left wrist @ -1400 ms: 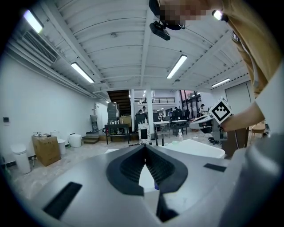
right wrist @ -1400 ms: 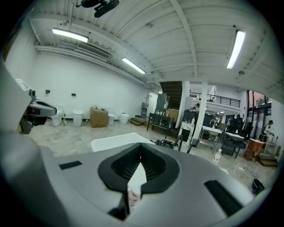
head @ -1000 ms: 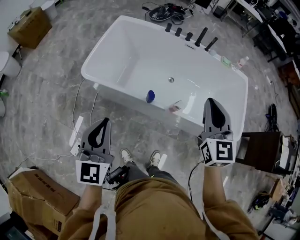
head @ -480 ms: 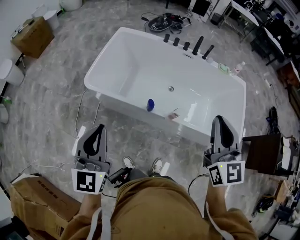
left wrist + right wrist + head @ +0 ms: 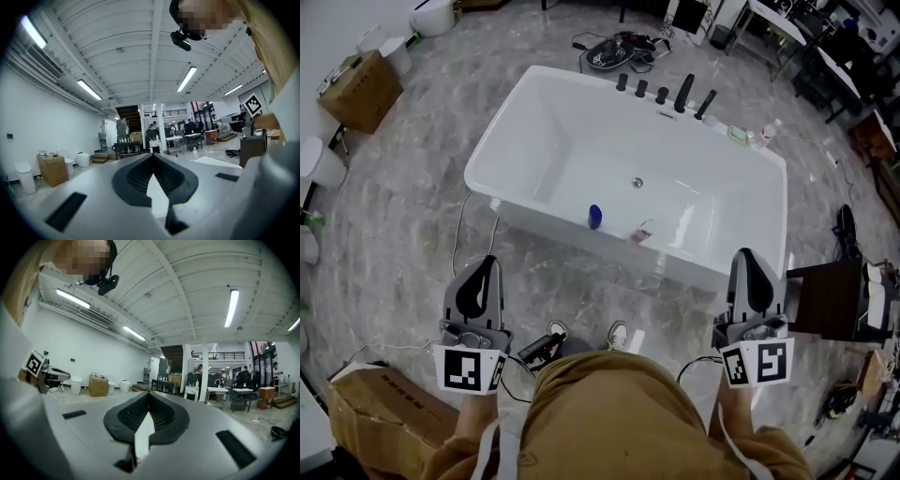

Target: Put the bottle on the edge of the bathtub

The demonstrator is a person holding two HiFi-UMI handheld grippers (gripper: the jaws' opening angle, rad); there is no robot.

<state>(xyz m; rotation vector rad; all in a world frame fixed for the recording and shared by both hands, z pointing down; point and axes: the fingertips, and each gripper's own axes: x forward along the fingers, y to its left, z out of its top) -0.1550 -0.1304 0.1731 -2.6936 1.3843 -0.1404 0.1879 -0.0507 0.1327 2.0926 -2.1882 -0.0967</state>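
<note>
We see the small blue bottle on the near rim of the white bathtub, roughly midway along that side. Just to its right on the same rim lies a pale pinkish item, too small for us to identify.

Both grippers hang well short of the tub, over the grey marbled floor, and neither touches the bottle. The left gripper points towards the tub's near left part. In its own view, the left gripper has its jaw tips meeting and nothing between them. The right gripper is opposite the tub's near right corner. In its own view, the right gripper has its jaws closed together and empty.

Farther out, we see a row of black tap fittings on the tub's far rim and a drain in its bottom. A clear bottle stands by the far right corner, with a cardboard box at upper left. Another box sits beside the left hand, and a dark side table is on the right.
</note>
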